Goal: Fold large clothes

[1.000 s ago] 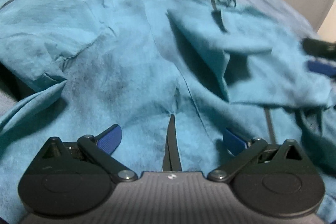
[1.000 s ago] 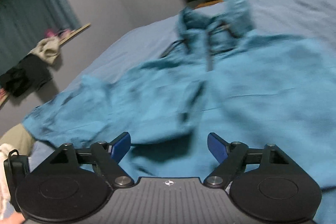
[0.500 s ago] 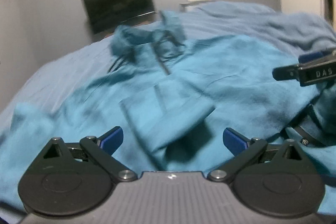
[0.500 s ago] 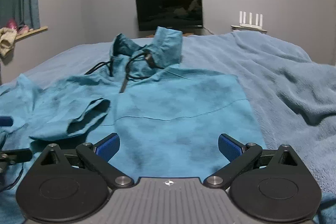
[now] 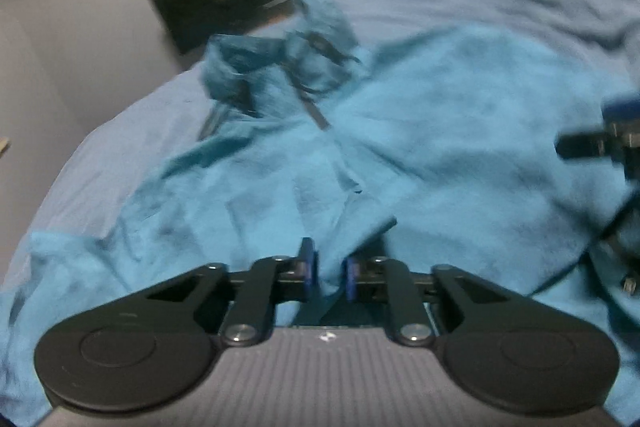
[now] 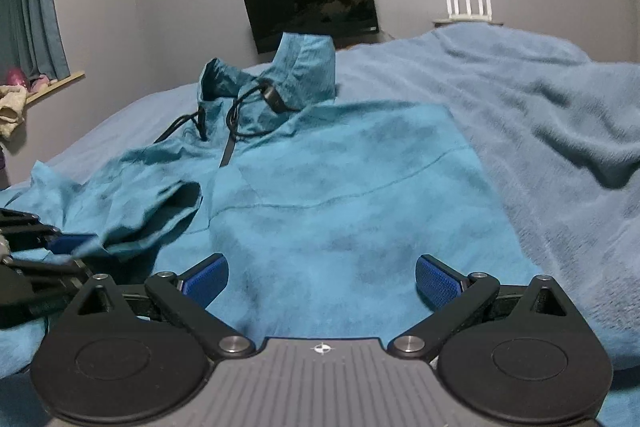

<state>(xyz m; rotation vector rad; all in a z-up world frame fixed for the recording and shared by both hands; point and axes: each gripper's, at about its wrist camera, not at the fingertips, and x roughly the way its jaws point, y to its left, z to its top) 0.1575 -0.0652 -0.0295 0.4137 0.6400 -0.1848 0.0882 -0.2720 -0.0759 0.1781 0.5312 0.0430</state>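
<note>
Teal hoodie (image 6: 340, 187) lies spread on the bed (image 6: 560, 131). My left gripper (image 5: 327, 273) is closing on its near sleeve edge, cloth between the fingers. Right gripper (image 6: 320, 277) gapes empty over the hem (grab before lifting).

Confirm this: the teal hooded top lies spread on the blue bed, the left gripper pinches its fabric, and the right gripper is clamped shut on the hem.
Wrong on the right gripper: the right wrist view shows its jaws wide open above the teal hooded top, gripping nothing. The rest stands.
</note>
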